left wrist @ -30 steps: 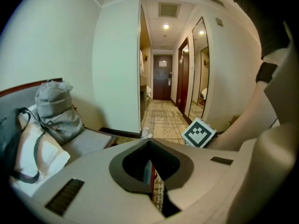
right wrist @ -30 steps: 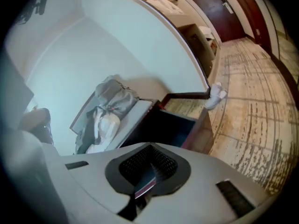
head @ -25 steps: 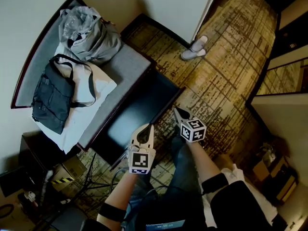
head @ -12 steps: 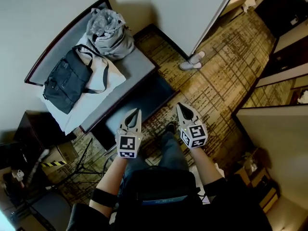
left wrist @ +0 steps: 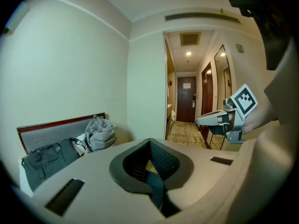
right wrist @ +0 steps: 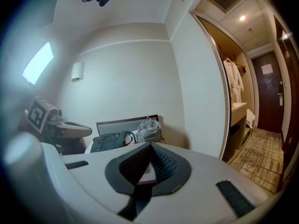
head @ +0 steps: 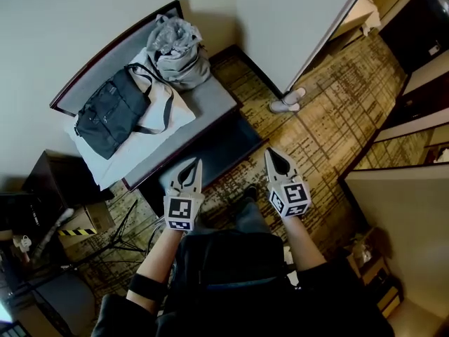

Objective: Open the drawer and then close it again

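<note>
pale left tool (head: 193,166), right tool (head: 270,154) — both closed

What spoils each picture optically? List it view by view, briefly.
Head view: sharp, evenly lit, wall lines bowed, soft shadow behind the grey bag. Left gripper view: black rounded corners, strong bulging, the left claw looms large, the corridor lamp blown out. Right gripper view: same dark rim, the bright patch glares and hazes the left side.

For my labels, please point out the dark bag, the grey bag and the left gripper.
dark bag (head: 112,114): head view, its middle.
grey bag (head: 186,64): head view, its side.
left gripper (head: 194,163): head view, between fingertips.
</note>
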`<state>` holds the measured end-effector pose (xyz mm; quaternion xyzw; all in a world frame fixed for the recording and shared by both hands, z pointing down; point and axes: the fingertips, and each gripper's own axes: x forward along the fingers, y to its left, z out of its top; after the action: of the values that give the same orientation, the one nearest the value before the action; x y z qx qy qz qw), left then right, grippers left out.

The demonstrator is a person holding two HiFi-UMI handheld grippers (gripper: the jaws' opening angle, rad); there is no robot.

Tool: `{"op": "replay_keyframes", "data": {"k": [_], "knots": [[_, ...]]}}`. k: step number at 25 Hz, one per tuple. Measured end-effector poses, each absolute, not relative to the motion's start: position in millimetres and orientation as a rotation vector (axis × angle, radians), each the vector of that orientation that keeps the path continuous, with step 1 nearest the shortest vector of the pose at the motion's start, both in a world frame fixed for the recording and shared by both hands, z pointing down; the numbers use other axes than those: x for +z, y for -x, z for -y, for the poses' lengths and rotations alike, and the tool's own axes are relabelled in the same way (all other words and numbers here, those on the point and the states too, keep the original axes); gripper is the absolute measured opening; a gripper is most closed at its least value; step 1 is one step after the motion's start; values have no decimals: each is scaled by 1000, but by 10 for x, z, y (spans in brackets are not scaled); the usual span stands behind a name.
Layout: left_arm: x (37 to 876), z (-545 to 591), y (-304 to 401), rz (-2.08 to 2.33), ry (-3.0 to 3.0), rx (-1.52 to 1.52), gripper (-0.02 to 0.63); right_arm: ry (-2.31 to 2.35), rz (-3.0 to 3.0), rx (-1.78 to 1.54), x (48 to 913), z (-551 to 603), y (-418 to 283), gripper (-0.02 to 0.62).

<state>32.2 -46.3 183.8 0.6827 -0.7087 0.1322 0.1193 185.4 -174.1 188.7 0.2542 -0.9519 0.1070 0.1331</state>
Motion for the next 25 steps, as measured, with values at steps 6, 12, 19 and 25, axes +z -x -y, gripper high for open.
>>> {"op": "replay_keyframes", "data": {"k": [6, 12, 19, 25], "knots": [[1752, 385, -245, 2097, -1978, 374, 3, -711, 2769, 330, 1889, 1585, -1747, 0], [1712, 294, -151, 2128, -1945, 378, 3, -679, 2772, 329, 1917, 1518, -1623, 0], [1747, 134, 61, 2147, -1945, 415, 3, -629, 2773, 312, 1937, 1436, -1356, 0], [1781, 27, 162, 2159, -1899, 396, 3, -551, 2724, 330, 2204, 1264, -1192, 0]]}}
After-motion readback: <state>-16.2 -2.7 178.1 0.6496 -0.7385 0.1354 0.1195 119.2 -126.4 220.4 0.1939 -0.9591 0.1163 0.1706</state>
